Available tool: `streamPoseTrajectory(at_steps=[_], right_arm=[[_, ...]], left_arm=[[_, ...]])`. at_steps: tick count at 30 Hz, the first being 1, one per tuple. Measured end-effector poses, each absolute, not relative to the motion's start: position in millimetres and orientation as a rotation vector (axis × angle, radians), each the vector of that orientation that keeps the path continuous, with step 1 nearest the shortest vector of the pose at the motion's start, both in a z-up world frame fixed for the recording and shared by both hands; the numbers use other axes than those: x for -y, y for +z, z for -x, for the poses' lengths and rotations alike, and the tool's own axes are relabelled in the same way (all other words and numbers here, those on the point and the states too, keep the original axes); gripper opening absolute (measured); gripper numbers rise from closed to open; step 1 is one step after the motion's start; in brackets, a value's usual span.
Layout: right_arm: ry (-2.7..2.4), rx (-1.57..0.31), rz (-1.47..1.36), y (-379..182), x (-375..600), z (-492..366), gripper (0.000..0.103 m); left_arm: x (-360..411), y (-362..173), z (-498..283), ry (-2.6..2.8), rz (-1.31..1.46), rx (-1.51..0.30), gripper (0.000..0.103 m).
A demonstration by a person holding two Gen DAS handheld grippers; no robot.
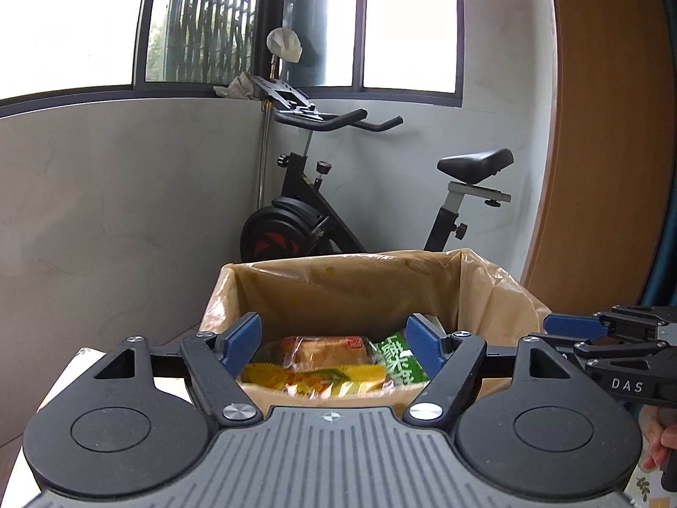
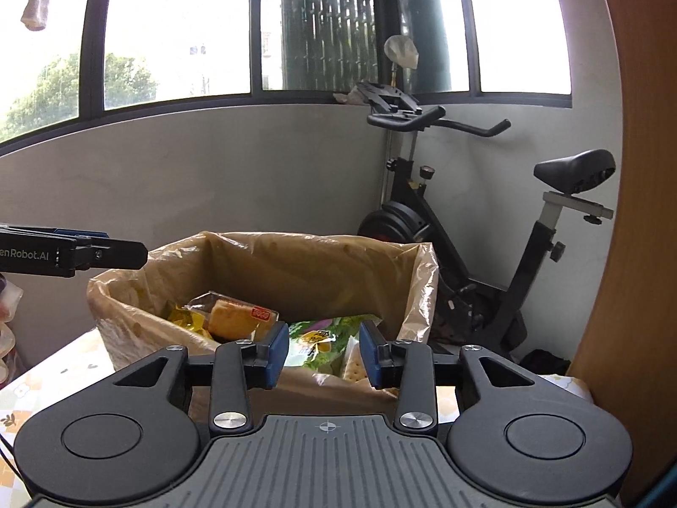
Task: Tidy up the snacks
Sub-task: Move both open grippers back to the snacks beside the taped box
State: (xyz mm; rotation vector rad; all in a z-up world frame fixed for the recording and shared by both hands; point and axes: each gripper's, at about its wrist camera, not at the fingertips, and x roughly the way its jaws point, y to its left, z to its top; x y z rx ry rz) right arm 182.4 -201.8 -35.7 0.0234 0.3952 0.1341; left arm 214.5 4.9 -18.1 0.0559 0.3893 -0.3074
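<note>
One box [image 1: 486, 296], lined with a tan plastic bag, stands on the worktop [image 2: 55, 372]. At least three snack packets lie inside: a clear-wrapped cake [image 2: 237, 317], a yellow packet [image 1: 313, 379] and a green packet [image 2: 321, 334]. Two tongs hover before it, left tongs [image 1: 334, 345] wide apart, right tongs [image 2: 323, 353] partly apart, both holding nothing. One exercise bike [image 1: 321, 207] stands behind.

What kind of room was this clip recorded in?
Most likely a home, perhaps an enclosed balcony or spare room. An exercise bike stands in the corner under wide windows, and a bag-lined box of snacks sits on a table with a floral cloth.
</note>
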Motion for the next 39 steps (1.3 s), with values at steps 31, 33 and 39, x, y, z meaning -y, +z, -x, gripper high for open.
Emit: streamPoseTrajectory(at_steps=[31, 33, 39], right_arm=[[0.163, -0.616, -0.114, -176.2, 134.9, -101.8, 0.039], [0.17, -0.634, -0.12, -182.2, 132.5, -99.5, 0.039], [0.171, -0.667, -0.13, -189.8, 128.8, -97.7, 0.039]], left_arm=[[-36.8, -186.2, -126.4, -0.231, -0.02, -0.76, 0.078], [-34.2, -195.5, -124.8, -0.225, -0.03, -0.779, 0.078], [-26.1, -209.9, -119.1, -0.215, -0.098, -0.801, 0.076]])
